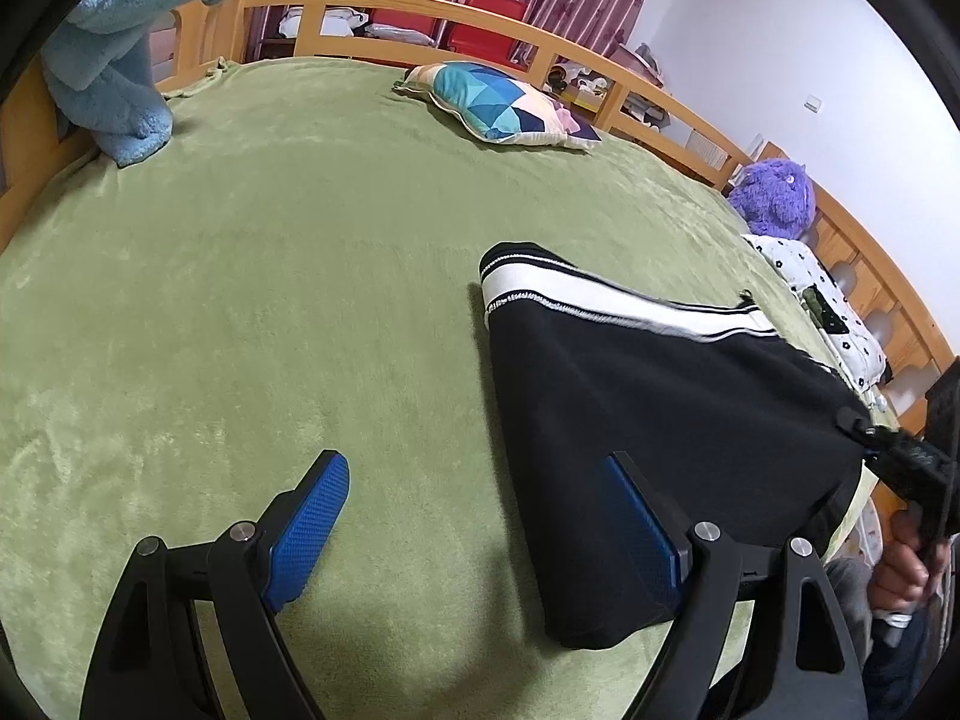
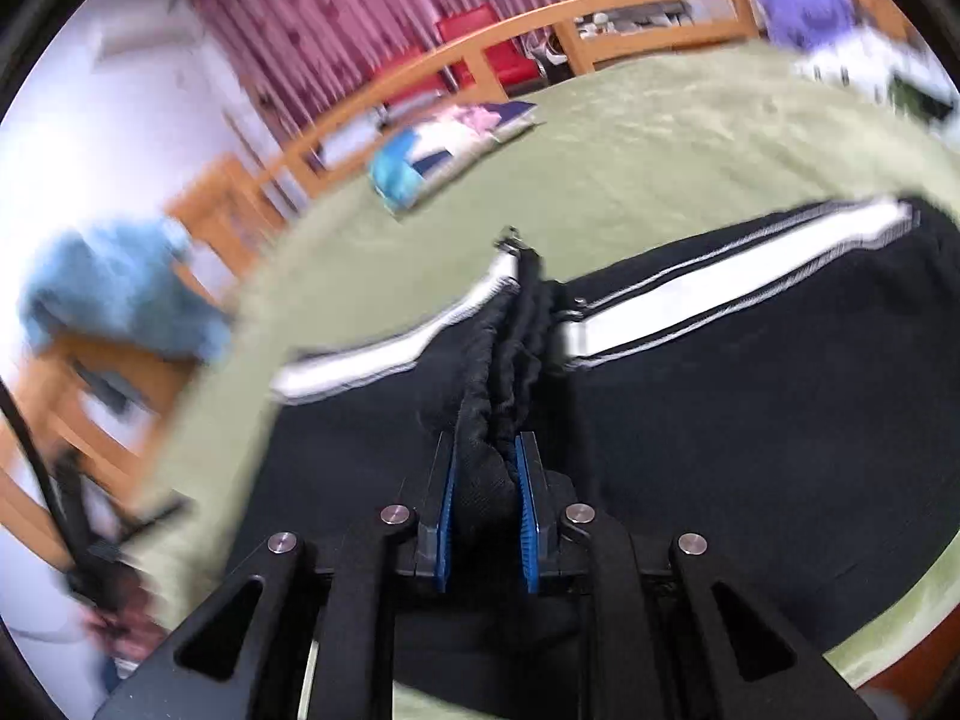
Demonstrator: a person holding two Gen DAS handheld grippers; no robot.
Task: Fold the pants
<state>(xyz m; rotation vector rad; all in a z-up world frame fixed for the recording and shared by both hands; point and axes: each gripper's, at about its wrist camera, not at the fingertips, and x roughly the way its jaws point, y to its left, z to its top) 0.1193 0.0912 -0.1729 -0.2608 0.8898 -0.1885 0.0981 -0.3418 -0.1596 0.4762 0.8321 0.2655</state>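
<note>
Black pants [image 1: 648,396] with a white side stripe lie on the green bed cover [image 1: 270,276], right of centre in the left wrist view. My left gripper [image 1: 474,468] hangs open over the cover, its right finger above the pants' near edge and nothing between its blue pads. In the blurred right wrist view, my right gripper [image 2: 487,444] is shut on a bunched fold of the pants [image 2: 720,420] at the gathered waistband. The cloth is lifted into a ridge running away from the pads. A hand [image 1: 900,570] holding the right gripper's handle shows at the far right edge.
A wooden rail [image 1: 420,3] runs around the bed. A fluffy blue cloth [image 1: 114,78] hangs over its left corner. A patterned pillow [image 1: 504,102] lies at the far side, with a purple plush toy [image 1: 774,192] and a flowered cloth [image 1: 804,276] to the right.
</note>
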